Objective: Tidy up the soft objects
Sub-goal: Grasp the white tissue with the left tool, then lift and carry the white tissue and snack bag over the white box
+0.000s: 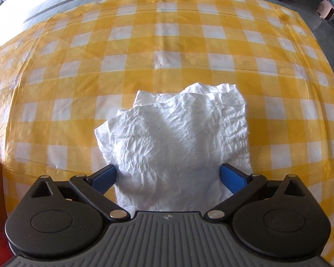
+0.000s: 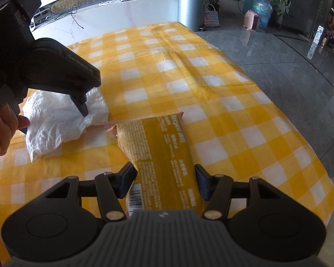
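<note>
A: Yellow-and-white checked cloth, plastic, covering the counter. What lies on it?

B: Item one: crumpled white paper towel. Left gripper straddles it, blue fingers flanking either side; whether they press the paper cannot be told. In the right wrist view the left gripper points steeply down with a fingertip on the towel, and a hand holds its handle.

A: Item two?

B: Long yellow plastic snack packet with printed text and barcode, just beside the towel. Right gripper clamped across the packet's near end, both pads against its sides.

A: Beyond the cloth?

B: Grey metal bin, well apart from the towel.
</note>
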The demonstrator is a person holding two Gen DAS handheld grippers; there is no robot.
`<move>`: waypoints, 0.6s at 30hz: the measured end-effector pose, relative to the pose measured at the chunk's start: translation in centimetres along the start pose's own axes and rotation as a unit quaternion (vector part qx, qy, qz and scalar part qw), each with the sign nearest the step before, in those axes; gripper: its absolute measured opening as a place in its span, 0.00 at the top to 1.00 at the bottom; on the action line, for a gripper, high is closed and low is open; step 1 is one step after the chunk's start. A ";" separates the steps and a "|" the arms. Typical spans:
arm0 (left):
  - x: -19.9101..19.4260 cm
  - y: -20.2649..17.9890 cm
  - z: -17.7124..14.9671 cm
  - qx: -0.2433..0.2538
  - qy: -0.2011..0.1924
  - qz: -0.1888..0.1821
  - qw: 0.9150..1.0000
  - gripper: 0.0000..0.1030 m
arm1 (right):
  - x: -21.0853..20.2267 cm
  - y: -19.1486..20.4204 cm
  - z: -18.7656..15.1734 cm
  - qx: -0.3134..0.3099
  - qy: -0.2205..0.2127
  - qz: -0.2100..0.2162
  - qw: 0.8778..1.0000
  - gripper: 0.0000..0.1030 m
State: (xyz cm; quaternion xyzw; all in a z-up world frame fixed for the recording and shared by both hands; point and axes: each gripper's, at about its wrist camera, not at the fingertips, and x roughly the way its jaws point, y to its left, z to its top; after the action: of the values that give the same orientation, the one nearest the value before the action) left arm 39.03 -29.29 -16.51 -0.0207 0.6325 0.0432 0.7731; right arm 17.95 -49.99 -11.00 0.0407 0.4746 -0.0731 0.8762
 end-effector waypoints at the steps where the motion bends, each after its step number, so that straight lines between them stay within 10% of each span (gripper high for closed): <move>1: 0.1 0.2 0.2 -0.004 0.006 -0.003 1.000 0.00 | 0.0 0.0 0.0 -0.001 0.000 -0.001 1.000 0.44; 7: 0.1 1.1 1.0 0.012 0.024 -0.020 0.999 0.02 | 0.0 0.0 0.0 -0.001 -0.002 0.001 1.000 0.44; 14: -1.6 1.5 0.4 0.064 -0.002 -0.018 0.998 0.72 | 0.1 -0.4 0.0 0.002 -0.002 0.011 1.000 0.44; 18: -3.3 1.5 -0.7 0.108 -0.058 -0.030 0.992 0.79 | 0.1 -0.3 -0.2 -0.006 -0.002 0.011 1.000 0.44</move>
State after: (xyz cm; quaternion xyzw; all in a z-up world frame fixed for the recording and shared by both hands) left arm 37.60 -27.99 -13.36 0.0470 0.5863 -0.0474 0.8073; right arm 17.82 -50.30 -11.16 0.0408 0.4729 -0.0607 0.8781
